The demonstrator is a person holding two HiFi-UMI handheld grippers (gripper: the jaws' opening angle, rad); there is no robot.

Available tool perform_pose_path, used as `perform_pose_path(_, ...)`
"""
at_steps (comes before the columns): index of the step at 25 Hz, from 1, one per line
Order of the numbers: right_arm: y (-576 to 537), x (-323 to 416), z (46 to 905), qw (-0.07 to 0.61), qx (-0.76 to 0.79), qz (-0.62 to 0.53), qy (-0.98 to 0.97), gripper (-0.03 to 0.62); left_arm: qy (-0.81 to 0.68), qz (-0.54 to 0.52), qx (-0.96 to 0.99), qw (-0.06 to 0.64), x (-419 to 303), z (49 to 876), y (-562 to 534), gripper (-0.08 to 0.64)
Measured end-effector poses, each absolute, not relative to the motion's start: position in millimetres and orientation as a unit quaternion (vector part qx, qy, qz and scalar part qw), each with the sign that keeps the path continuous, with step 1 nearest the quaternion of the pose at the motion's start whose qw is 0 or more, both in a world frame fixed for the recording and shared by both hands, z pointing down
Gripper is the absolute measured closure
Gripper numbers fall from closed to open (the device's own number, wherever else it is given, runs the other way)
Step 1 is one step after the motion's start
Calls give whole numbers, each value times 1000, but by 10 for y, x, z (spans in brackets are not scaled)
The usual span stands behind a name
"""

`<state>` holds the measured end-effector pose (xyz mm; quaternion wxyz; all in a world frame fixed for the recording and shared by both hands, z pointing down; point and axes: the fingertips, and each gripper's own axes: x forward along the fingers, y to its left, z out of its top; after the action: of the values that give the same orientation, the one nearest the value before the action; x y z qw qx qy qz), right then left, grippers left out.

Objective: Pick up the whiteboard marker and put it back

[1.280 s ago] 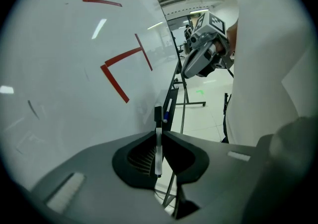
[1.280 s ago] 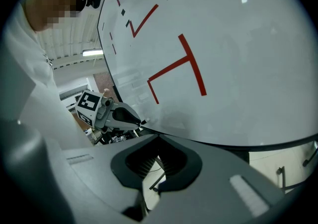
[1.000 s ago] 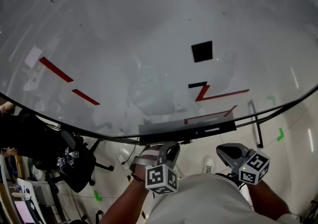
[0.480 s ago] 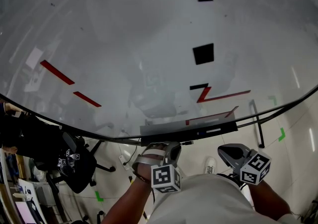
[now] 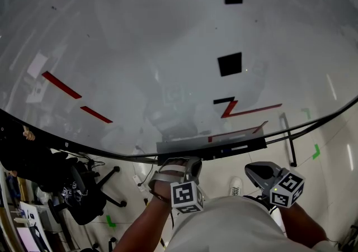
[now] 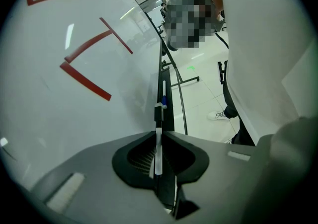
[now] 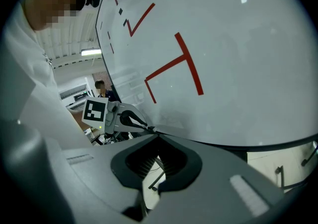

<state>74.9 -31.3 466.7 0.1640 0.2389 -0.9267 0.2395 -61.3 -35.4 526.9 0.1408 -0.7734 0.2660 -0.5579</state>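
Observation:
In the left gripper view a slim white whiteboard marker (image 6: pixel 158 156) with a black cap sticks out forward between the jaws of my left gripper (image 6: pixel 158 134), which is shut on it. The cap end lies over the dark tray (image 6: pixel 168 118) along the whiteboard's bottom edge. A second marker (image 6: pixel 164 100), white with a blue band, rests further along that tray. In the head view my left gripper (image 5: pixel 180 168) sits just under the tray (image 5: pixel 207 148). My right gripper (image 5: pixel 253 170) hangs lower right, shut and holding nothing.
The large whiteboard (image 5: pixel 140 50) carries red strokes and black squares. A black office chair (image 5: pixel 84 195) stands on the floor at lower left. The board's stand leg (image 5: pixel 288 133) is at right. The right gripper view shows my left gripper (image 7: pixel 130 118) at the board's edge.
My left gripper has edged slightly right and up toward the tray. The office chair at lower left has shifted a little. The right gripper has stayed put.

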Motion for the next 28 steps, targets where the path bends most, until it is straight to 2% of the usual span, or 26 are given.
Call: perform_pose_path(28, -316, 793, 4688, 163, 249, 244, -923, 591, 249, -581, -767, 106, -676, 5795, -529, 505)
